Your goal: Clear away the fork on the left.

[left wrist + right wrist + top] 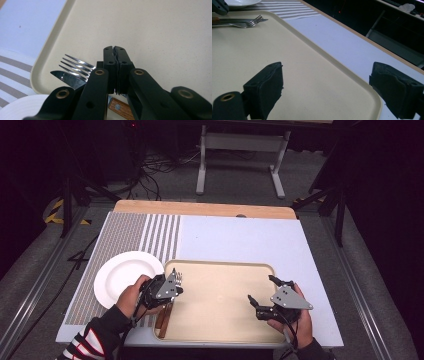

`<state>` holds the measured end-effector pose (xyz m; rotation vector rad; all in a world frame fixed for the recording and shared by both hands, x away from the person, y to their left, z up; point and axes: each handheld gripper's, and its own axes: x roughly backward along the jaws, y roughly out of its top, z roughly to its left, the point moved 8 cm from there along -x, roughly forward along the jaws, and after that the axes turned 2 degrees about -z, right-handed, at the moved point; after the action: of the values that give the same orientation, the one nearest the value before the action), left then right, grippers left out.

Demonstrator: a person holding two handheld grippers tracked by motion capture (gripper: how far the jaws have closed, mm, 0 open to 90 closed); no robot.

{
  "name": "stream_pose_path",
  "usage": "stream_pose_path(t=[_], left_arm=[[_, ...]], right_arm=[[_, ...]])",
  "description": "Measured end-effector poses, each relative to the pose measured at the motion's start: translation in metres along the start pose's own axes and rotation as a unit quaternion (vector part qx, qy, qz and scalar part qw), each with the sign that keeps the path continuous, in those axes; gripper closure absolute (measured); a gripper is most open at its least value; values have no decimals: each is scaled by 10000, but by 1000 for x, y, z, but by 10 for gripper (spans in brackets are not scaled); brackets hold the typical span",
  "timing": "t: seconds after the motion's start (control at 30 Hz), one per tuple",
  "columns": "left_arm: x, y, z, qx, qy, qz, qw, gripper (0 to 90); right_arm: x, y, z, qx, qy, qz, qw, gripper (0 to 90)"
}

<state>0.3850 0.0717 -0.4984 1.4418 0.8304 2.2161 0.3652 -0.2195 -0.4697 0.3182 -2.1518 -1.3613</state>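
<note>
The left gripper (116,53) has its jaws pressed together, pad against pad, with no gap showing in the left gripper view. Whether anything thin is pinched between them cannot be told; a wooden handle (120,108) passes just under the jaws, and the fork (77,65) and the serrated knife (67,78) lie side by side just beyond, at about nine o'clock of the jaw tips. In the high view this gripper (172,287) sits over the cutlery at the tray's nine o'clock edge, the handles pointing toward six o'clock. My reading is that the jaws are closed low over the handles in order to grip or lift one piece, most likely the fork.

The right gripper (324,82) stands wide open with nothing between its pads, hovering over the tray's (220,320) four o'clock corner. It looks parked there, clear of the work and ready to steady the tray or take a handover.

Outward, the white plate (117,277) rests on the striped placemat (135,235) at nine o'clock of the tray, touching or just beside its rim. That placement suggests a setting being laid: cutlery travels from the tray to the mat beside the plate, a short move for the left hand.
</note>
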Motion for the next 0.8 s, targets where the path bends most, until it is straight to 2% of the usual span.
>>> stream_pose_path(t=[0.07,0.1,0.13,0.23,0.3,0.43,0.53,0.6,0.67,0.8], left_arm=[[4,2,1,14,100,-179,9998,889],[4,2,1,14,100,-179,9998,885],[7,4,2,24,147,-324,9994,873],[11,6,4,16,241,-465,9986,858],[16,8,6,33,344,-647,9973,828],[23,10,6,-14,410,-837,9956,765],[28,10,6,-30,472,-926,9946,706],[30,9,6,-11,439,-951,9945,657],[31,9,5,-66,519,-986,9937,617],[32,9,3,-97,483,-981,9940,522]], right_arm=[[0,0,0,-6,-7,-12,10000,123],[0,0,0,-11,-3,-13,10000,123],[0,1,1,-9,2,-17,10000,123],[0,1,1,1,9,-38,10000,123],[1,2,1,-2,5,-58,10000,123],[1,3,1,-10,-21,-76,10000,123],[2,4,1,-26,-27,-104,9999,123],[2,4,1,-30,-33,-113,9999,123],[2,4,2,-27,-30,-116,9999,123],[1,5,2,-23,-20,-127,9999,123]])
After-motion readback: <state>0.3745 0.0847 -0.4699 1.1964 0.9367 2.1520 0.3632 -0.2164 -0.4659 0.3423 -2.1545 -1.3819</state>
